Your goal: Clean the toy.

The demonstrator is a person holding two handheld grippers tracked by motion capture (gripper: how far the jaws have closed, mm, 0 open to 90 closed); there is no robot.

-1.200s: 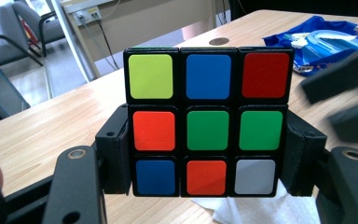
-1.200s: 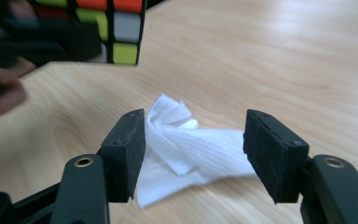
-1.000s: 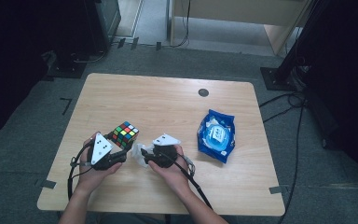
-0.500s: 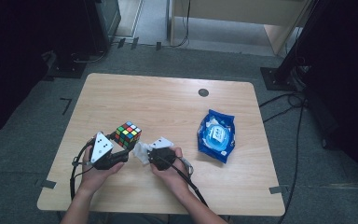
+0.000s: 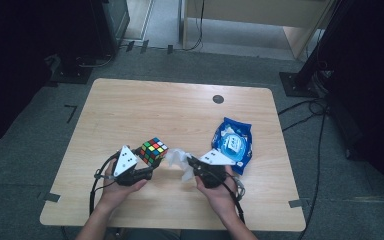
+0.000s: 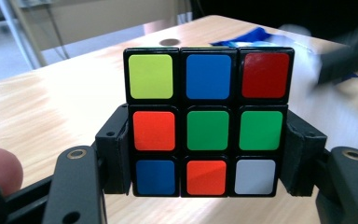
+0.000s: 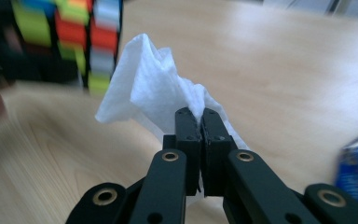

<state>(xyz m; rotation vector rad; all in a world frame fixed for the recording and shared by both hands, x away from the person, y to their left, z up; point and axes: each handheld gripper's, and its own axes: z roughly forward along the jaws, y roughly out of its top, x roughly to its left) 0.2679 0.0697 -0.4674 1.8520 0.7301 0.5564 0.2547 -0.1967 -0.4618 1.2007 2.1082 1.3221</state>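
A scrambled Rubik's cube [image 5: 153, 150] hangs just above the wooden table [image 5: 145, 110], with my left gripper [image 5: 150, 161] shut on its two sides. In the left gripper view the cube [image 6: 205, 126] stands upright between the black jaws of the left gripper [image 6: 205, 161], which press on its lower two rows. My right gripper [image 5: 189, 163] points left toward the cube. Its jaws have just been closing and now pinch a crumpled white wipe [image 5: 178, 160]. In the right gripper view the right gripper [image 7: 200, 117] is shut on the wipe [image 7: 144, 84], with the blurred cube [image 7: 74, 32] beyond.
A blue packet of wipes [image 5: 233, 143] lies on the table just right of my right hand. A dark round hole [image 5: 218, 99] sits near the table's far edge. Cables trail from both grippers toward the near edge. Dark stands and cables surround the table on the floor.
My right gripper has shut on the white wipe and drawn back to the right with it. The left gripper with the cube has shifted slightly right.
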